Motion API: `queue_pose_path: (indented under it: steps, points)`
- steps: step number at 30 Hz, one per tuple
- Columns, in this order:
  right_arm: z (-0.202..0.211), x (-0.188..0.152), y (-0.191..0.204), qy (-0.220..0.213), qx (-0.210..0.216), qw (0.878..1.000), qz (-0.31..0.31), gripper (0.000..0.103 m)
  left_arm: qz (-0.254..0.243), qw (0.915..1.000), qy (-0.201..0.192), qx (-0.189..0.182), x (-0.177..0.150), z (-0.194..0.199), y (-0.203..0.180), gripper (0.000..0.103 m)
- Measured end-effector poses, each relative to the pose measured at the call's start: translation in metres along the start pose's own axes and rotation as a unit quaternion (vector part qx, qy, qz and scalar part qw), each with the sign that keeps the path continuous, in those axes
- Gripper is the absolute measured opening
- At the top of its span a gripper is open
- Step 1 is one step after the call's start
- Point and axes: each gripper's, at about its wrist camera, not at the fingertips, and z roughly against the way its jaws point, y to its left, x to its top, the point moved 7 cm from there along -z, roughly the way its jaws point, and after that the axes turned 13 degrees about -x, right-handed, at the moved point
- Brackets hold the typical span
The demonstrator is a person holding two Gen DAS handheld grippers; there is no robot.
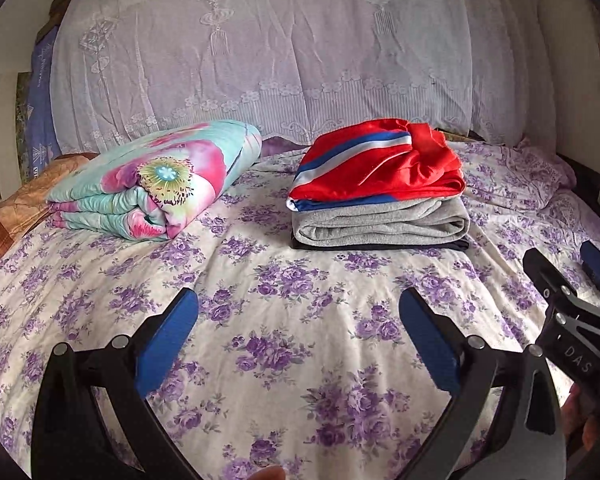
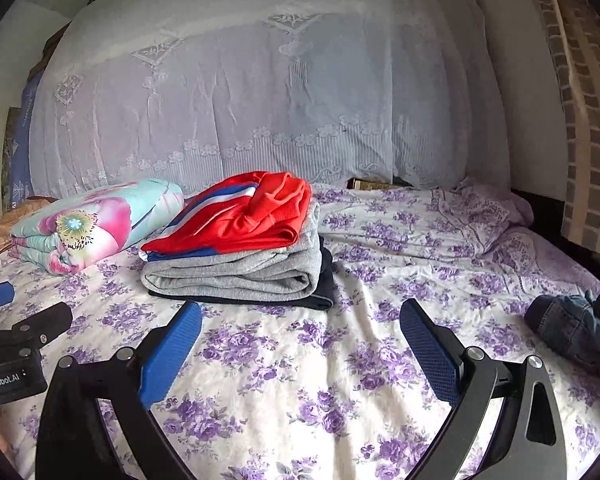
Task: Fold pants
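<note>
A stack of folded clothes lies at the middle back of the bed: red pants with blue and white stripes (image 1: 380,168) (image 2: 240,216) on top, grey pants (image 1: 380,224) (image 2: 236,276) under them, and a dark garment (image 2: 324,284) at the bottom. A crumpled pair of blue jeans (image 2: 572,328) lies unfolded at the bed's right edge. My left gripper (image 1: 300,320) (image 2: 18,308) hovers open over bare sheet in front of the stack, holding nothing. My right gripper (image 2: 300,332) (image 1: 568,268) is beside it on the right, also open and empty, between the stack and the jeans.
The bed sheet (image 1: 284,360) is white with purple flowers. A folded floral quilt (image 1: 152,180) (image 2: 92,224) lies left of the stack. A lace-covered pile (image 1: 300,60) rises behind. A pillow (image 2: 488,216) lies at the back right, near a brick-patterned wall (image 2: 588,120).
</note>
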Motion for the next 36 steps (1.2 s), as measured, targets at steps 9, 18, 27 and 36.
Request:
queue_pose_path:
  steps: [9, 18, 27, 36]
  points:
    - [-0.033, -0.005, 0.013, 0.035, 0.024, 0.999, -0.006, 0.099, 0.031, 0.999, 0.033, -0.001, -0.009, -0.021, 0.017, 0.098]
    - [-0.036, 0.0, 0.013, 0.024, 0.03, 0.999, -0.018, 0.099, 0.008, 0.9994, 0.032, 0.014, -0.008, -0.025, 0.014, 0.098]
    - [-0.032, 0.002, 0.013, 0.014, 0.027, 0.999, -0.016, 0.099, 0.005, 0.9995, 0.03, 0.008, -0.007, -0.024, 0.012, 0.098]
    - [-0.033, 0.002, 0.013, 0.014, 0.028, 0.999, -0.017, 0.099, 0.003, 0.9995, 0.031, 0.01, -0.008, -0.023, 0.011, 0.098]
